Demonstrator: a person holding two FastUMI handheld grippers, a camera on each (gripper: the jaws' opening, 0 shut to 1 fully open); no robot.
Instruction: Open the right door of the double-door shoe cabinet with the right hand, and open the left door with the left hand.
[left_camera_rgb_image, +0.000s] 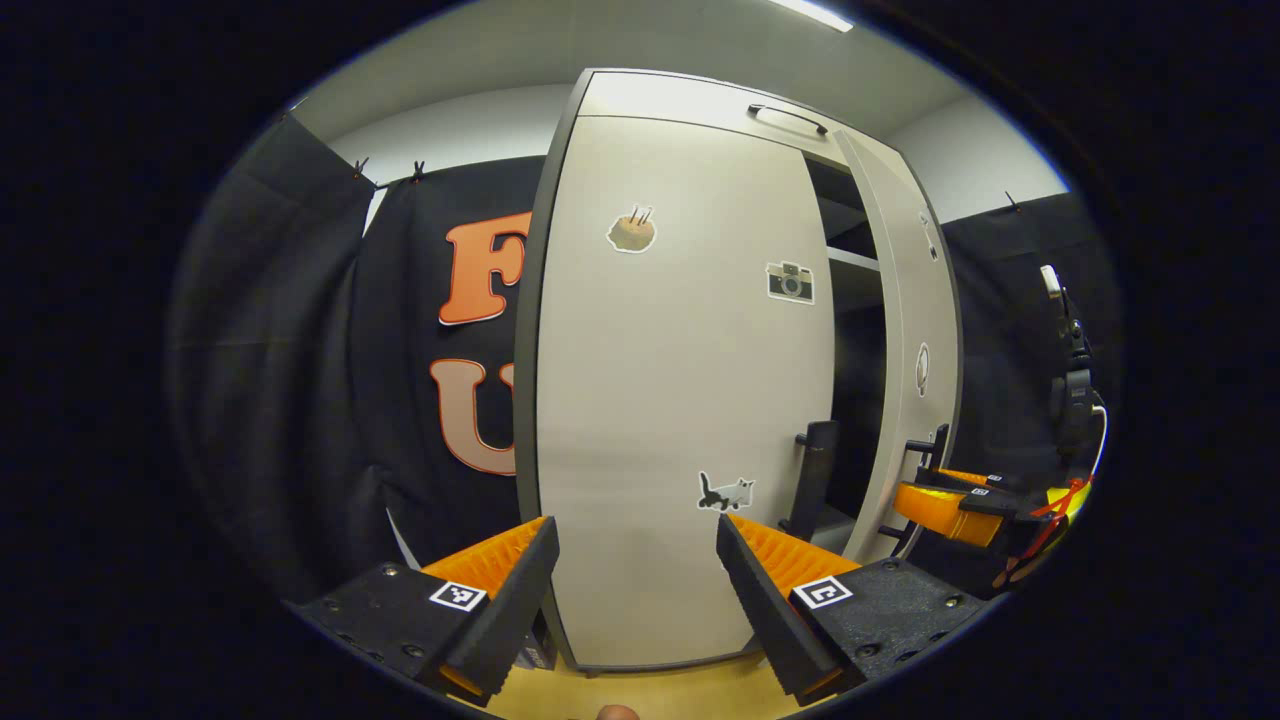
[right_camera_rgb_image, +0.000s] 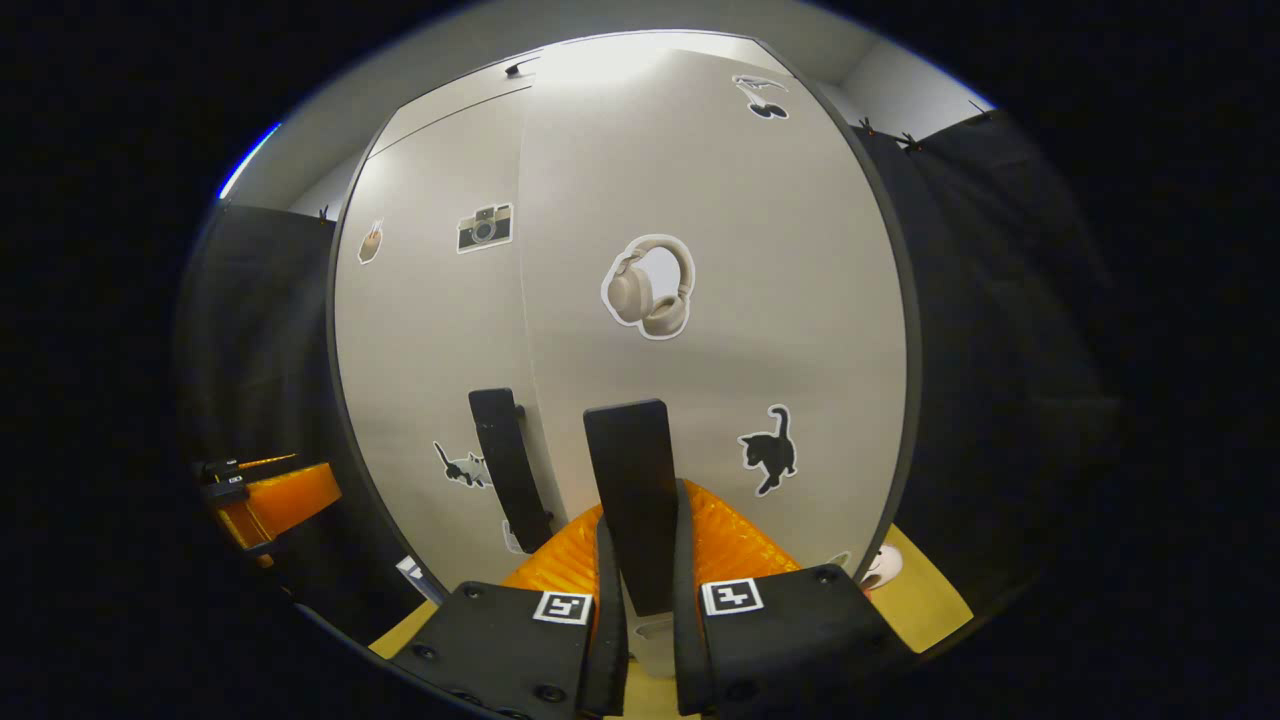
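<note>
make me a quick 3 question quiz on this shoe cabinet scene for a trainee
1. True or false: the right gripper is shut on the right door handle.
2. Which door stands ajar: A the left door, B the right door?
3. Fill in: the left gripper is ____ and holds nothing.

Key: 1 true; 2 B; 3 open
</note>
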